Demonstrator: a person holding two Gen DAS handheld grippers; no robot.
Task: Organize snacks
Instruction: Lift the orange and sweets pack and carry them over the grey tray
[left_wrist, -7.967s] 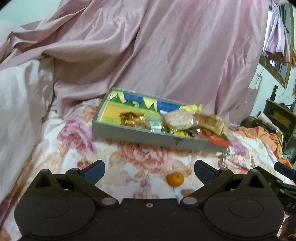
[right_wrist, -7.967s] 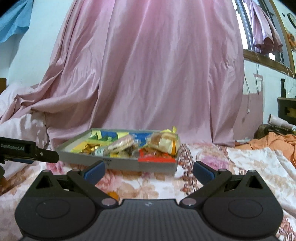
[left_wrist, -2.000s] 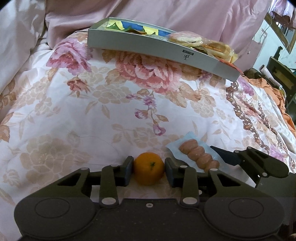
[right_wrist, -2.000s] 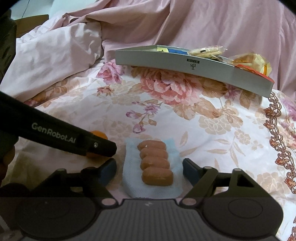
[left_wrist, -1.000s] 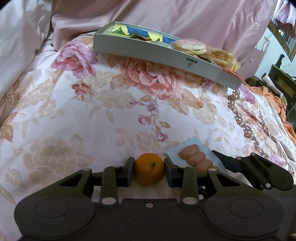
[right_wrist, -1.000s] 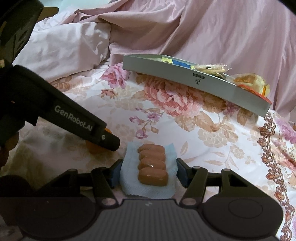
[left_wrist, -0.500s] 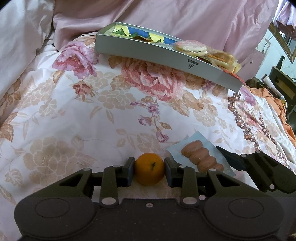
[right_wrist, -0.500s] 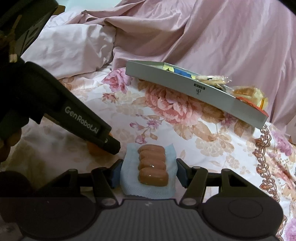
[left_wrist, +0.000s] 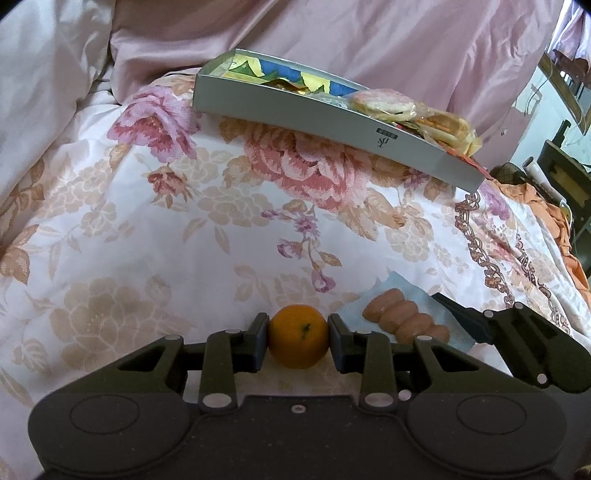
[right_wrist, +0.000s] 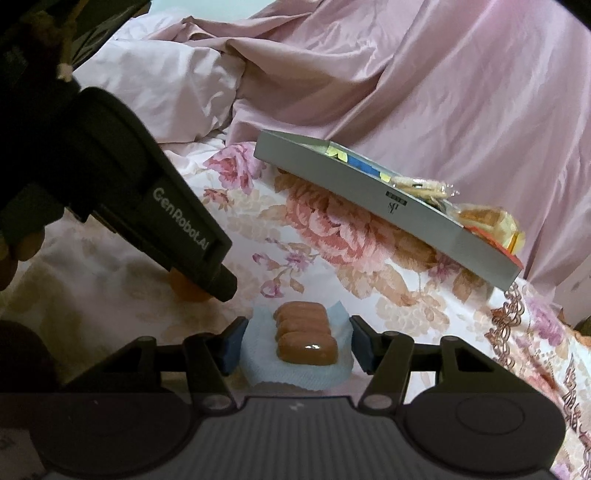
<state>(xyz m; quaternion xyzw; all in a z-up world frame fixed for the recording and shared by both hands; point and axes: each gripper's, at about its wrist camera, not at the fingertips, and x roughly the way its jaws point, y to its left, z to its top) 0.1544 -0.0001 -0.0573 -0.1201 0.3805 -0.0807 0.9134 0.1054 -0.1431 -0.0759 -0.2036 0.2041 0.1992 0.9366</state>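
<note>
Left gripper (left_wrist: 298, 336) pinches the orange (left_wrist: 298, 336) on the bedspread (left_wrist: 184, 229). Right gripper (right_wrist: 295, 343) brackets the sausage pack (right_wrist: 297, 345), jaws narrow, contact unclear; its soft wrapper may slip before the tray (right_wrist: 369, 206).

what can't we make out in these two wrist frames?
- Orange: left wrist view shows it pinched in the left tool; in the right wrist view that tool's body hides nearly all of it.
- Tray contents: near wall hides most in both views.
- Sausage pack: whether the right tool pads press its wrapper, unclear.
- Tray logo: too small.
</note>
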